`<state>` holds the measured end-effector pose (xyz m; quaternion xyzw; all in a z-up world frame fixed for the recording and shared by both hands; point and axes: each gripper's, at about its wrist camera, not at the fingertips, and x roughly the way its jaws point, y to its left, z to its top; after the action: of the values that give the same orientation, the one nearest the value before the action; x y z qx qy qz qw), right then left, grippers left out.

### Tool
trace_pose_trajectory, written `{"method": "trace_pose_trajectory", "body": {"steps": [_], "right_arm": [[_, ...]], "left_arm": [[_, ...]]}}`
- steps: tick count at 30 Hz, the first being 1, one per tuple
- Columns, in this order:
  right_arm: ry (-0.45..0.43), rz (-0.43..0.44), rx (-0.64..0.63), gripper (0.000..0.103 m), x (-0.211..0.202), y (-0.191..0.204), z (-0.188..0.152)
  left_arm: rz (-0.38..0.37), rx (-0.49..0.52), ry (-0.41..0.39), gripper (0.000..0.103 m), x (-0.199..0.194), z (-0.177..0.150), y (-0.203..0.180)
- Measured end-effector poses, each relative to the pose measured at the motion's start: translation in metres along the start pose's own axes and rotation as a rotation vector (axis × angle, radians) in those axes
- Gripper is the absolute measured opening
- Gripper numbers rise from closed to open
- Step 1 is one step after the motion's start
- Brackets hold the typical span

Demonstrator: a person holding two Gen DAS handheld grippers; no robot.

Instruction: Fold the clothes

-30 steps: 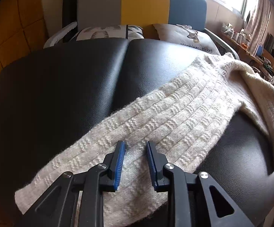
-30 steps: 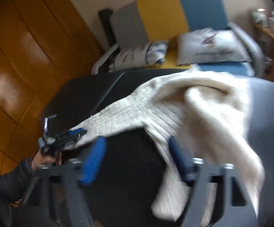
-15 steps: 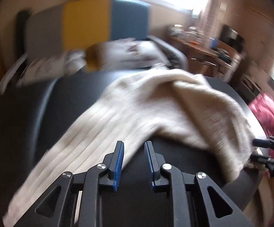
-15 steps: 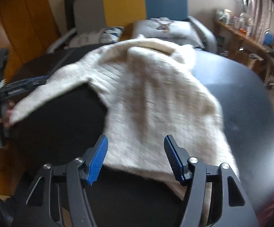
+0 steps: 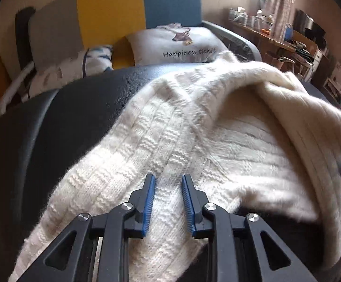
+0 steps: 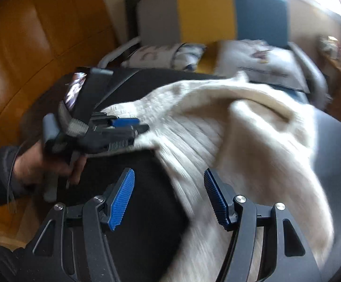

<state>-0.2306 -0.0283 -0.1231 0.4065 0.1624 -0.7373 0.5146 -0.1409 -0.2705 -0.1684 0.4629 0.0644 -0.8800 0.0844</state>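
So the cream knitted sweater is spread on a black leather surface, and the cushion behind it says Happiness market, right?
Not quite. The cream knitted sweater does lie on the black leather surface, but the white cushion behind it reads "Happiness ticket", not "market". The left wrist view shows the lettering clearly.

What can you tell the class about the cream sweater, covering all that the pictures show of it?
The cream sweater is a fuzzy knit with ribbed and textured bands. It lies rumpled on the black padded surface, one part folded over its middle, a sleeve-like strip running toward the left gripper. That gripper's blue-padded fingers straddle the strip with a narrow gap. The right gripper hangs open above its blurred near edge.
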Motion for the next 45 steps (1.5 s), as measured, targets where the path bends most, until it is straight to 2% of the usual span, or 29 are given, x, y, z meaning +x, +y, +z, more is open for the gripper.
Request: {"method": "trace_pose_trajectory", "body": {"steps": [1, 3, 5, 7, 9, 12, 15, 16, 18, 20, 21, 23, 26, 30, 33, 36, 40, 43, 45], "right_arm": [[0.025, 0.007, -0.018, 0.065, 0.016, 0.001, 0.008], [0.072, 0.002, -0.035, 0.065, 0.038, -0.001, 0.019], [0.123, -0.023, -0.036, 0.065, 0.058, -0.007, 0.028], [0.138, -0.03, -0.022, 0.065, 0.067, -0.012, 0.037], [0.128, 0.0, -0.059, 0.065, 0.069, -0.006, 0.047], [0.138, 0.044, -0.131, 0.065, 0.079, 0.005, 0.057], [0.241, 0.019, -0.152, 0.065, 0.103, 0.004, 0.052], [0.237, 0.034, -0.132, 0.065, 0.104, -0.002, 0.049], [0.219, 0.06, -0.08, 0.063, 0.103, -0.013, 0.044], [0.192, 0.07, -0.036, 0.063, 0.098, -0.022, 0.038], [0.175, 0.072, -0.025, 0.063, 0.096, -0.025, 0.034], [0.147, 0.051, -0.019, 0.063, 0.092, -0.025, 0.026], [0.122, 0.035, -0.024, 0.062, 0.088, -0.024, 0.019], [0.102, 0.025, -0.042, 0.063, 0.086, -0.023, 0.015], [0.11, 0.034, -0.035, 0.064, 0.085, -0.024, 0.017], [0.134, 0.037, -0.085, 0.064, 0.092, -0.01, 0.033], [0.152, 0.039, -0.202, 0.063, 0.109, 0.019, 0.06], [0.165, 0.04, -0.29, 0.062, 0.122, 0.041, 0.08], [0.174, 0.042, -0.348, 0.059, 0.131, 0.055, 0.093]], "left_arm": [[-0.015, -0.013, -0.009, 0.023, -0.004, -0.003, 0.002], [-0.097, -0.098, -0.026, 0.023, -0.017, -0.005, 0.017], [-0.131, -0.17, -0.088, 0.023, -0.037, -0.004, 0.04], [-0.161, -0.183, -0.124, 0.023, -0.047, 0.006, 0.056], [-0.195, -0.171, -0.143, 0.023, -0.049, 0.024, 0.066], [-0.254, -0.164, -0.116, 0.023, -0.031, 0.062, 0.068], [-0.296, -0.154, -0.046, 0.021, 0.0, 0.09, 0.056], [-0.306, -0.161, -0.017, 0.021, 0.011, 0.095, 0.052], [-0.273, -0.176, 0.033, 0.02, 0.028, 0.098, 0.044], [-0.192, -0.212, 0.081, 0.017, 0.048, 0.096, 0.042], [-0.178, -0.234, 0.063, 0.014, 0.049, 0.093, 0.043], [-0.149, -0.271, 0.027, 0.013, 0.05, 0.087, 0.043], [-0.089, -0.251, -0.007, 0.013, 0.045, 0.083, 0.033], [-0.135, -0.266, -0.01, 0.014, 0.025, 0.08, 0.039], [-0.186, -0.285, -0.08, 0.016, -0.014, 0.067, 0.062], [-0.158, -0.246, -0.124, 0.016, -0.052, 0.039, 0.089], [-0.053, -0.243, -0.099, 0.016, -0.082, -0.025, 0.121], [-0.001, -0.337, -0.059, 0.016, -0.093, -0.074, 0.143], [0.008, -0.399, -0.046, 0.016, -0.096, -0.098, 0.153]]}}
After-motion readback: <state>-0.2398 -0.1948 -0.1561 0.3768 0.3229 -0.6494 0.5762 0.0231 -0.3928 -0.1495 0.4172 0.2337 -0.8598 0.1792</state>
